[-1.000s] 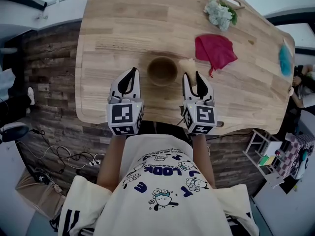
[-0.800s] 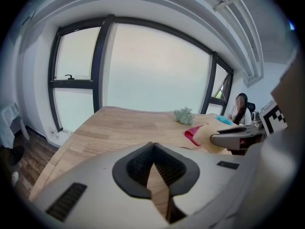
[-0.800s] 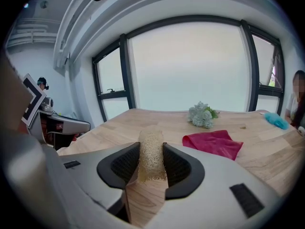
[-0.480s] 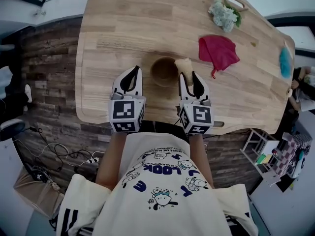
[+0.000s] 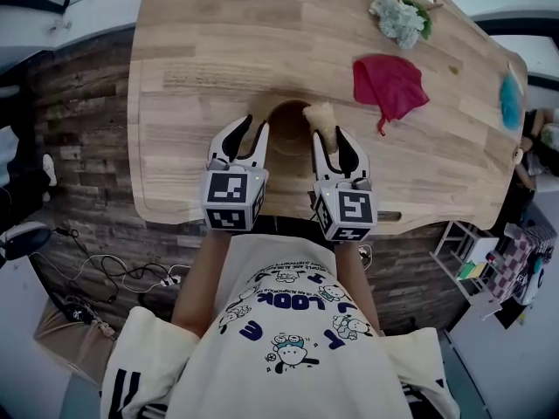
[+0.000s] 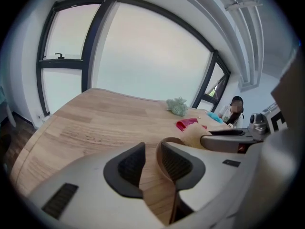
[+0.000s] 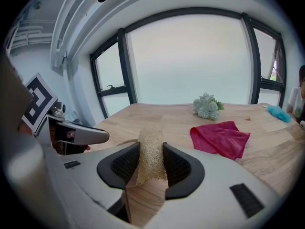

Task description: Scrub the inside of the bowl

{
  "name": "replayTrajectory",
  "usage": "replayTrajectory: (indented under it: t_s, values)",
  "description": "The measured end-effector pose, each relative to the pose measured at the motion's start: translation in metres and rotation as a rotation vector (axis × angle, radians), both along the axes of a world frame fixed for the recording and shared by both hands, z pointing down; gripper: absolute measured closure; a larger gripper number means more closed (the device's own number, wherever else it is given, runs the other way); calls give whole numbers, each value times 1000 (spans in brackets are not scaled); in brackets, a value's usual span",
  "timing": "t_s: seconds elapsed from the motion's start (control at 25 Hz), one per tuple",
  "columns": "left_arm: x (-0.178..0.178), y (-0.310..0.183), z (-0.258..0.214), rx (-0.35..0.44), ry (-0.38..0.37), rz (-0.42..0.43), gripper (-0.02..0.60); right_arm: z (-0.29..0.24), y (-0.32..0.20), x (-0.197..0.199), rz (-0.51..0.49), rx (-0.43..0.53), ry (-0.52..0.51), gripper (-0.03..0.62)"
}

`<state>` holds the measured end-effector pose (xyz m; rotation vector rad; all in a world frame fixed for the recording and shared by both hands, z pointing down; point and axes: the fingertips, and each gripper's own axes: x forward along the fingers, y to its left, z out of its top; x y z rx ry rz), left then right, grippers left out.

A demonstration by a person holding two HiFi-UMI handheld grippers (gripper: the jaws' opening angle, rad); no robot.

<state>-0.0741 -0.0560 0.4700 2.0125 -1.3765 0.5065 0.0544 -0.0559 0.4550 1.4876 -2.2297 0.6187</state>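
- Two grippers sit just below frame centre. The left gripper (image 5: pixel 249 130) has its jaws opening, spread either side of the bowl's left wall without pinching it. The right gripper (image 5: pixel 330 138) is clamped on a loofah (image 5: pixel 321 115).
- Bowl (image 5: pixel 288 129) stands between them, mid-frame on the table (image 5: pixel 201 59). It looks wooden, light, stiff and likely to slide, so the rim is the place to hold it.
- Earlier, both grippers sat short of the bowl, with the left jaws narrower.

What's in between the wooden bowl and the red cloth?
A tan loofah scrubber, held by the right gripper, seen in the head view.
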Motion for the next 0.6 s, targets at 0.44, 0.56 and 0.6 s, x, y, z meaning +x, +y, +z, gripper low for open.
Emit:
replayTrajectory:
  t_s: [0.44, 0.56, 0.6]
  values:
    - [13, -1, 20, -70, -2, 64, 446, 3, 2, 3, 9, -13, -12, 444]
    - [18, -1, 26, -92, 2, 72, 446, 4, 3, 4, 12, -17, -7, 444]
    - [19, -1, 28, -100, 3, 72, 446, 5, 3, 4, 13, -17, -5, 444]
